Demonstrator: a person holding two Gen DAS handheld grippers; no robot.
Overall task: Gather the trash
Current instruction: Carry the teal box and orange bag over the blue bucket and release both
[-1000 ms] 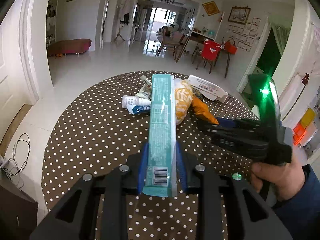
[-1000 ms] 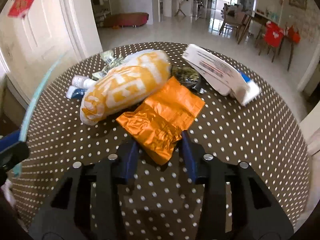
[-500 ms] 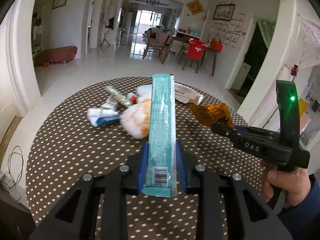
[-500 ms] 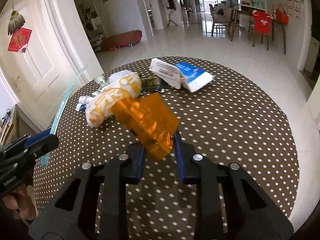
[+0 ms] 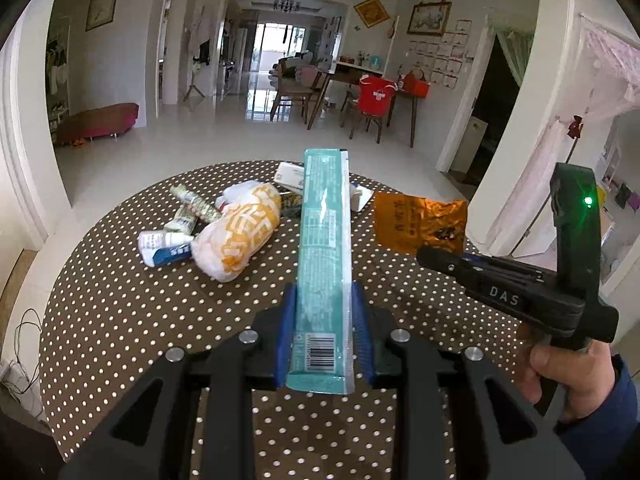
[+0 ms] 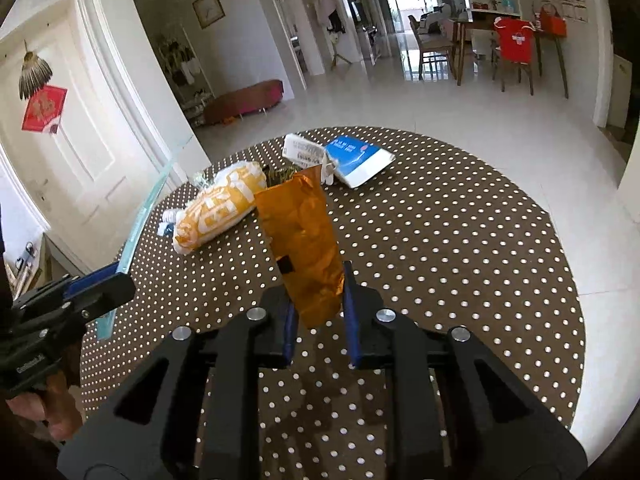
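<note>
My left gripper [image 5: 323, 300] is shut on the near end of a long teal packet [image 5: 324, 232], which sticks out forward above the dotted round table [image 5: 120, 320]. In the right wrist view the same packet [image 6: 144, 216] shows edge-on at the left. My right gripper [image 6: 318, 300] has its jaws closing on a crumpled orange foil wrapper [image 6: 300, 232], held clear of the table. From the left wrist view that wrapper [image 5: 420, 222] hangs at the tip of the right gripper [image 5: 426, 254], which a hand [image 5: 560, 372] holds.
More trash lies in a pile at the far side of the table: an orange-and-white bag [image 6: 220, 208], a white-and-blue box [image 6: 352, 156], a small white-and-blue tube [image 5: 164, 246] and crumpled wrappers [image 5: 192, 200]. Beyond the table edge is white tiled floor [image 6: 440, 108].
Both grippers have drawn back from the pile and risen a little. The right gripper's jaws narrowed on the orange wrapper and lifted it off the table. The teal packet stays gripped.
</note>
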